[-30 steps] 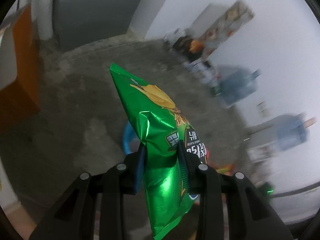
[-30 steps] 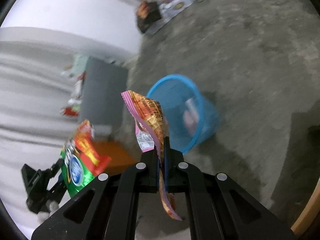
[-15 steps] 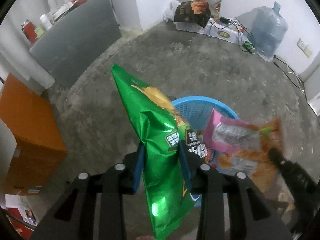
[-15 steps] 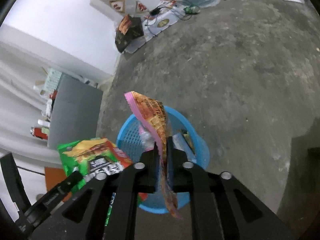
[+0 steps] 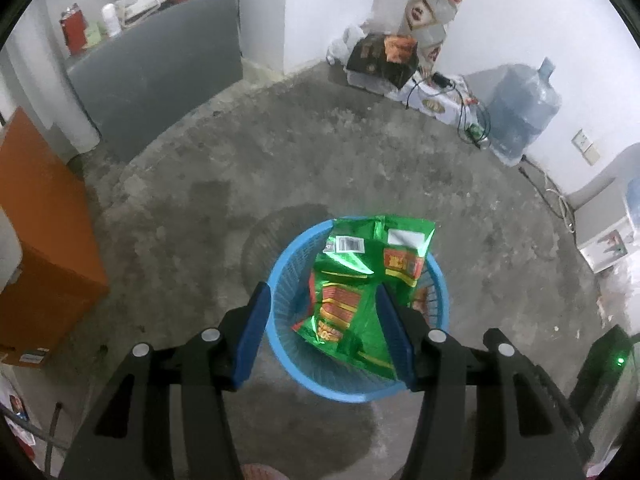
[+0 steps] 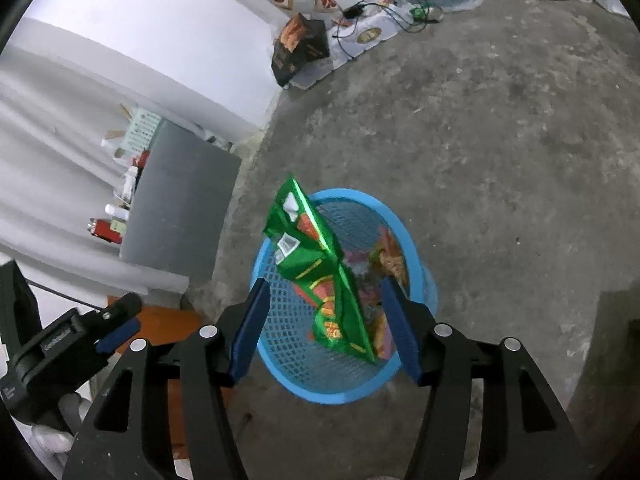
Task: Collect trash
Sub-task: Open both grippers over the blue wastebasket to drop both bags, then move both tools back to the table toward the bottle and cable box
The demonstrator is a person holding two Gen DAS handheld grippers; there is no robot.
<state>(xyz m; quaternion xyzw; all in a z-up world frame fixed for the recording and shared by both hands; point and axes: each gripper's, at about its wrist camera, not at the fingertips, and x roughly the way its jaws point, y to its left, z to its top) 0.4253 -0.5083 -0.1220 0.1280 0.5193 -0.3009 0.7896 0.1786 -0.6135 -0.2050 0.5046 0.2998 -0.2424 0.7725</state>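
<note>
A blue mesh trash basket (image 5: 288, 280) stands on the concrete floor; it also shows in the right wrist view (image 6: 280, 320). A green chip bag (image 5: 352, 280) sits in it, sticking up over the rim, also seen in the right wrist view (image 6: 320, 264). An orange-pink snack wrapper (image 6: 390, 260) lies inside beside it. My left gripper (image 5: 326, 332) is open and empty just above the basket. My right gripper (image 6: 324, 328) is open and empty above it too. The left gripper also shows at the right wrist view's lower left (image 6: 96, 328).
An orange cabinet (image 5: 36, 232) stands left. A grey cabinet (image 5: 152, 72) is at the back. Boxes and cables (image 5: 400, 68) and a water jug (image 5: 520, 108) line the far wall. A white appliance (image 5: 608, 240) stands right.
Both grippers opened over the basket. The green chip bag and the orange-pink wrapper dropped out of the jaws into the basket.
</note>
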